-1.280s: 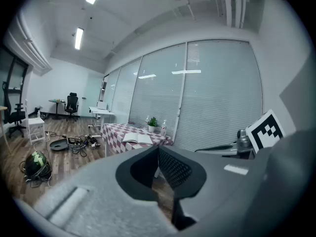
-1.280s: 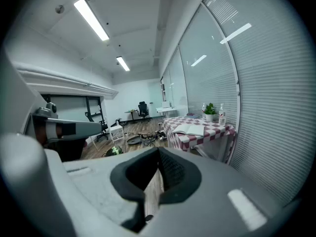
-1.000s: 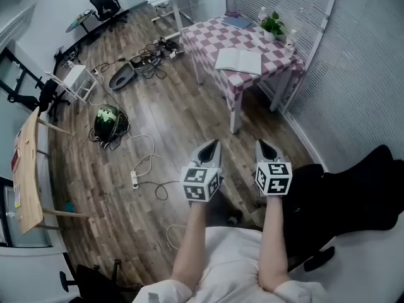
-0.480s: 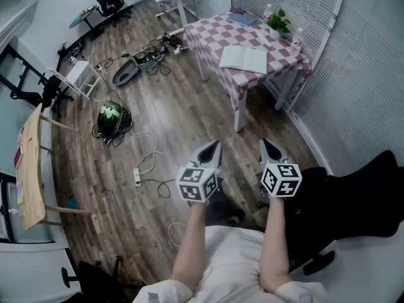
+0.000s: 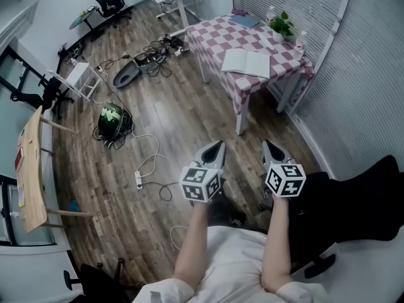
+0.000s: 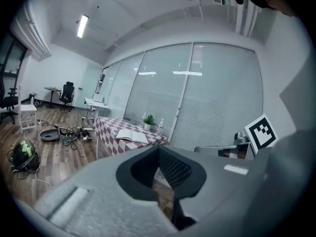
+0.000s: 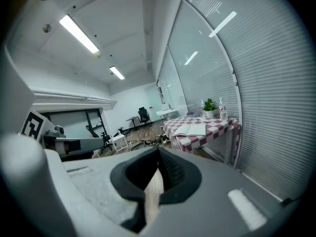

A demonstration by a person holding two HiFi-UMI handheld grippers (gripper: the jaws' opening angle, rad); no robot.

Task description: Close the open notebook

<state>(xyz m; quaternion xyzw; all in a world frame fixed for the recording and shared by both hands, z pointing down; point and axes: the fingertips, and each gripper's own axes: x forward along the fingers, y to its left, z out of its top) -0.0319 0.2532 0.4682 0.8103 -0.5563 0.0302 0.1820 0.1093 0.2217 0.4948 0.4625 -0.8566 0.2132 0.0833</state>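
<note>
Far left: a wooden board [image 5: 28, 169] on legs, then a small white side table [image 5: 79, 81]. On the wood floor [image 5: 183, 118] sits a green-and-black helmet-like thing [image 5: 110, 120] in a nest of cables. A power strip [image 5: 139, 180] lies nearer the person, and a bigger cable tangle [image 5: 150, 57] lies further back.

Left gripper [image 5: 216, 147]: held out low in front of the person, over the floor. Its own view shows the jaws clenched tip to tip with nothing between them. Marker cube [image 5: 201, 183] faces up.

Right gripper [image 5: 269, 146]: just beside the left one and roughly parallel. Same state, jaws pressed together at the tips and empty.

Open notebook [image 5: 247, 62]: lies flat, pages up, on the pink-and-white checkered table [image 5: 218, 36], toward its near edge. It is still open. It is well apart from both grippers, and both gripper views see it ahead in the distance.

A closed blue book [image 5: 245, 21] sits at the far side of the table. A potted plant [image 5: 281, 25] and a bottle [image 5: 300, 40] stand on the window side.

Right: window blinds [image 5: 360, 74] along the wall, and a black chair [image 5: 356, 201] beside the person.
</note>
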